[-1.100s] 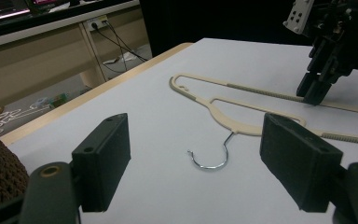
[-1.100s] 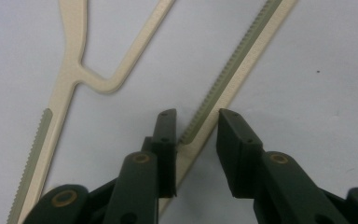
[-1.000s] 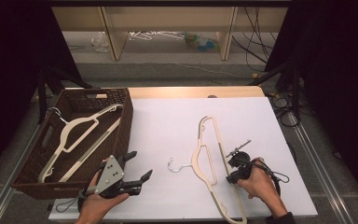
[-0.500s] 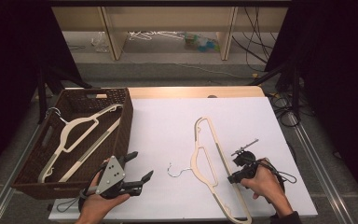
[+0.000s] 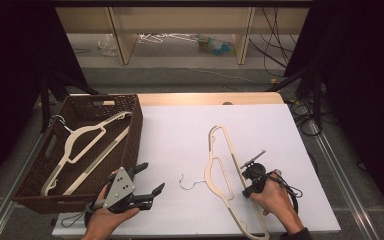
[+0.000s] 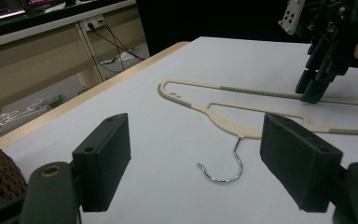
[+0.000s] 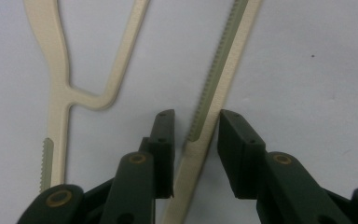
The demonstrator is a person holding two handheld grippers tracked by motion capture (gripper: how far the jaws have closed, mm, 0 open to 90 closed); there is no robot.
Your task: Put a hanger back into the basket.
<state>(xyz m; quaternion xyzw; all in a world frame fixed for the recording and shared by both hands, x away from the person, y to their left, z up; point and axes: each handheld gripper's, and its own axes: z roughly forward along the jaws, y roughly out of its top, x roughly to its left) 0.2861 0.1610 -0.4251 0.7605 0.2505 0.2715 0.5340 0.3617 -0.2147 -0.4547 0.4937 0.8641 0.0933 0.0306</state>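
Note:
A cream plastic hanger [image 5: 215,165] with a metal hook [image 5: 187,182] lies flat on the white table. My right gripper [image 5: 246,192] points down onto its long notched arm [image 7: 223,60]. The right gripper [image 7: 196,126] straddles that arm, and its jaws have just been opening, with a gap showing beside the left pad. My left gripper [image 5: 153,177] is held wide open and empty near the table's front edge, left of the hook. From the left gripper [image 6: 196,163], I see the hook [image 6: 223,175], the hanger [image 6: 223,109] and the right gripper [image 6: 307,95] farther off.
A dark wicker basket [image 5: 130,130] stands at the table's left side with another cream hanger [image 5: 80,145] inside. The table's wooden far edge [image 5: 205,98] lies behind. Cables hang off the right side.
The right hand has shifted only slightly over the hanger's arm. The hanger lies almost where it was. The left hand has kept still.

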